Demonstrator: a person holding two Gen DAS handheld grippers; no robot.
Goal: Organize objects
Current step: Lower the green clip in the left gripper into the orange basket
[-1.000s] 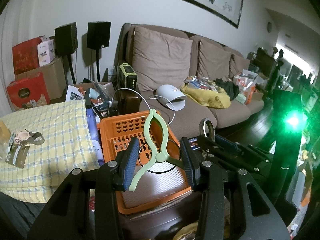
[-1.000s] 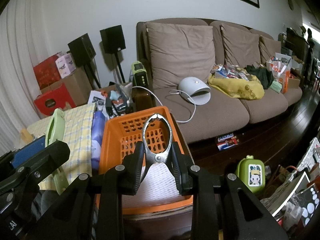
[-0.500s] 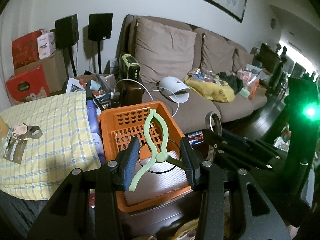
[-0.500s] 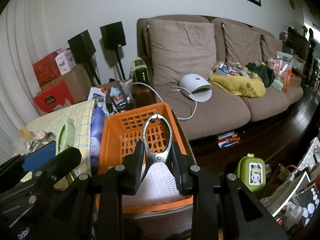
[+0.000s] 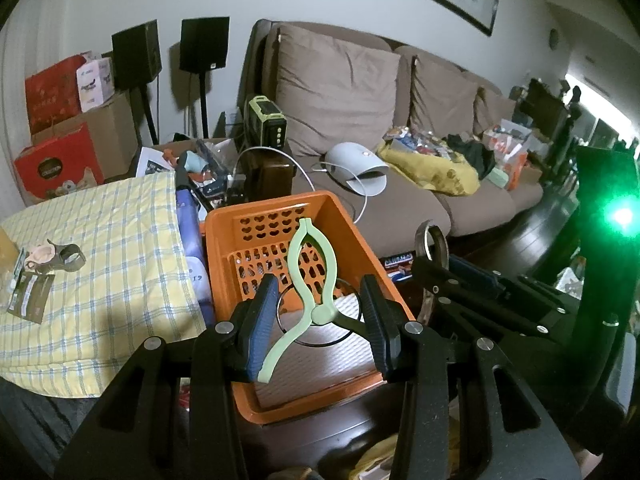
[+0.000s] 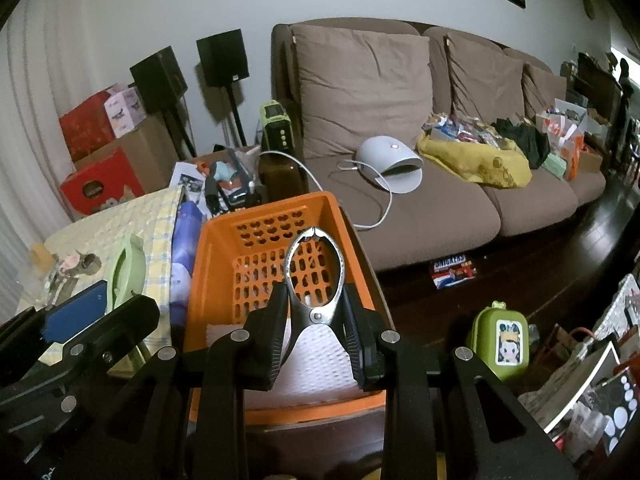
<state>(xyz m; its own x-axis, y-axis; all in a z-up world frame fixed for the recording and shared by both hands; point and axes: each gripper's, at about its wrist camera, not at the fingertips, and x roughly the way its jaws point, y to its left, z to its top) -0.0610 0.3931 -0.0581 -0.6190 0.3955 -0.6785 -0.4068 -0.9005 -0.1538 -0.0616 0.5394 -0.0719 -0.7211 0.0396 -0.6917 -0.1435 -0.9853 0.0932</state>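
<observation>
Your left gripper (image 5: 320,320) grips green tongs (image 5: 310,280), your right gripper (image 6: 316,332) steel tongs (image 6: 315,280), both over the basket (image 5: 352,240).

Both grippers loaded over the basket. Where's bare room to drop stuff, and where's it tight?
Free: the white liner inside the orange basket, and the checked cloth between the basket and the small clutter at its left edge. Tight: the side table behind the basket, and the sofa's middle seat under the yellow heap.

Both wrist views angled down, close over orange basket (image 5: 280,216), sofa (image 6: 400,208) behind, shared
</observation>
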